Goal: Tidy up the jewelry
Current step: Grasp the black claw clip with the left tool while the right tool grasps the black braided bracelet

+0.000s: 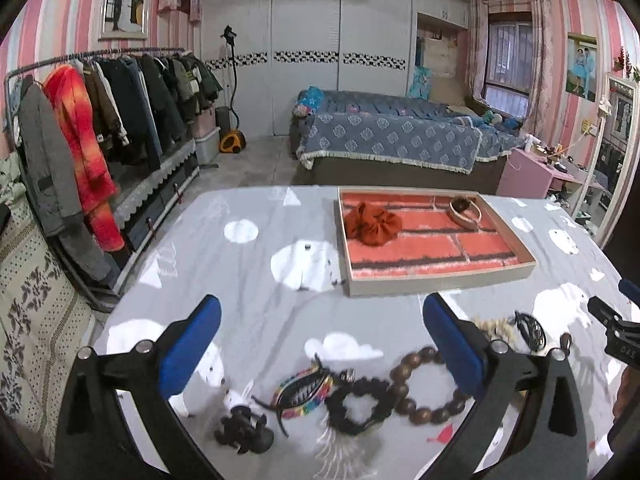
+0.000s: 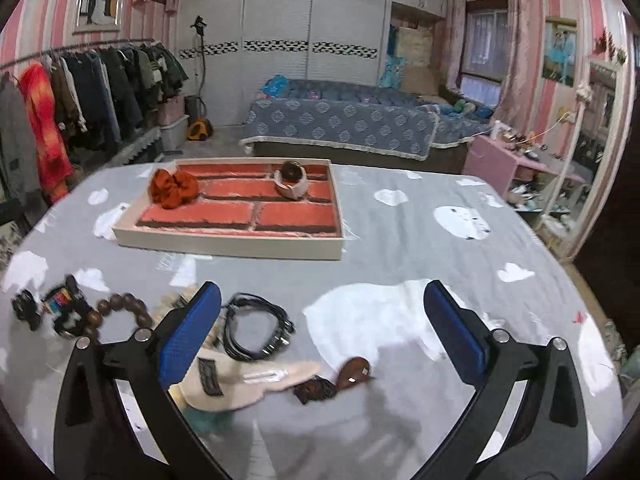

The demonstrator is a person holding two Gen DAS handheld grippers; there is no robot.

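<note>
A shallow tray (image 1: 440, 280) (image 2: 232, 246) with a red brick-pattern liner lies on the grey table. In it are an orange scrunchie (image 1: 372, 226) (image 2: 174, 188) and a bracelet roll (image 1: 464, 209) (image 2: 291, 182). My left gripper (image 1: 320, 344) is open and empty above a rainbow hair claw (image 1: 302, 390), a black scrunchie (image 1: 358, 404), a brown bead bracelet (image 1: 424, 384) and a black clip (image 1: 244, 430). My right gripper (image 2: 322, 332) is open and empty above a black cord necklace (image 2: 256, 330), a beige strap (image 2: 248, 384) and a brown oval piece (image 2: 354, 372).
The table cover (image 2: 440, 248) is grey with white clouds. A clothes rack (image 1: 92, 112) stands at the left, a bed (image 1: 392, 136) behind the table, and a pink side table (image 2: 504, 160) and a mirror (image 2: 592, 152) at the right.
</note>
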